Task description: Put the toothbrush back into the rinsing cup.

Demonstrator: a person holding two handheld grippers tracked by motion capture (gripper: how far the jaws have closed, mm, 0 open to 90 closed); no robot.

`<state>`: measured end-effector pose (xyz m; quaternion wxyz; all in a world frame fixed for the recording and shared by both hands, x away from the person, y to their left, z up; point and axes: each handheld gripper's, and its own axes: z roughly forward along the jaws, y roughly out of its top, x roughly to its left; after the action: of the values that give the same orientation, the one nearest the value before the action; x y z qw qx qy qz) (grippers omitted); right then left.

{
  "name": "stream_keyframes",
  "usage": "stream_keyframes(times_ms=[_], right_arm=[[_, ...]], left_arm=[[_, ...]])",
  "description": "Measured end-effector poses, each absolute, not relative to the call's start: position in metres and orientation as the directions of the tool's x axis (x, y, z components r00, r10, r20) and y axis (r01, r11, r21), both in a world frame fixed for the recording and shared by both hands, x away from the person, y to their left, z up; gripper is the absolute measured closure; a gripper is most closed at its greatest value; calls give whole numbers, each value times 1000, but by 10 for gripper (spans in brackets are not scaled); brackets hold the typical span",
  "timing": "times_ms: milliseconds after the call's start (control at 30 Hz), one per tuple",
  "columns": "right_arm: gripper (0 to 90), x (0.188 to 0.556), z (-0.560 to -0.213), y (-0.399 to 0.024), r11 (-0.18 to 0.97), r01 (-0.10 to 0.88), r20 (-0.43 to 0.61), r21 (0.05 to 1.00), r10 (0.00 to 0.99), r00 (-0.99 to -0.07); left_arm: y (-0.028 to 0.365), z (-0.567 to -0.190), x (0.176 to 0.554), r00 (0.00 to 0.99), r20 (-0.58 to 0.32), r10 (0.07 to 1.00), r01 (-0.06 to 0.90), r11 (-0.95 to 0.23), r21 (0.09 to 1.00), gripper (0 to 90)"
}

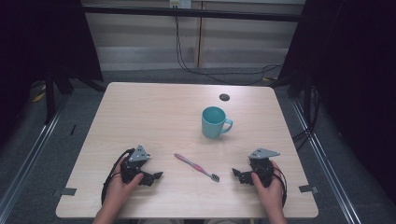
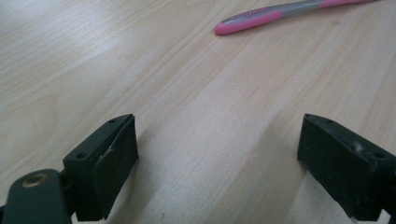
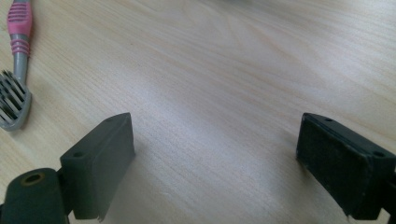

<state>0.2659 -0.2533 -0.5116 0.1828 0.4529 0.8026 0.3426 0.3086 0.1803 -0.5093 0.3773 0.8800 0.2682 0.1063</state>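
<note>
A pink and grey toothbrush (image 1: 196, 166) lies flat on the wooden table (image 1: 140, 112), bristle head toward the right. A teal mug (image 1: 215, 122) stands upright behind it, handle to the right. My left gripper (image 1: 156, 176) rests near the front left, held in a hand, jaws wide apart with only bare wood between them; the toothbrush handle (image 2: 275, 14) lies beyond its jaws. My right gripper (image 1: 236, 173) rests at the front right, open and empty; the brush head (image 3: 11, 100) shows to the left of its jaws.
A small dark round hole (image 1: 224, 97) sits in the table behind the mug. Black frame posts and cables stand beyond the table's far edge. Bits of tape (image 1: 308, 188) mark the front corners.
</note>
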Motion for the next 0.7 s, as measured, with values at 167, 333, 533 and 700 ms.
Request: stream_keyframes(times_ms=[167, 333, 533, 700], right_arm=[[108, 266, -512, -253, 355, 602, 17, 715, 852, -523], [109, 266, -512, -253, 355, 602, 17, 715, 852, -523], [117, 266, -511, -254, 348, 607, 27, 715, 853, -521], [174, 268, -505, -250, 377, 637, 27, 672, 847, -530]], left_arm=[[180, -509, 309, 833, -15, 553, 392, -571, 721, 120], [180, -509, 308, 833, -14, 554, 393, -572, 720, 119], [180, -509, 309, 833, -11, 554, 391, -573, 720, 119], [180, -509, 309, 833, -12, 554, 391, -573, 720, 119]])
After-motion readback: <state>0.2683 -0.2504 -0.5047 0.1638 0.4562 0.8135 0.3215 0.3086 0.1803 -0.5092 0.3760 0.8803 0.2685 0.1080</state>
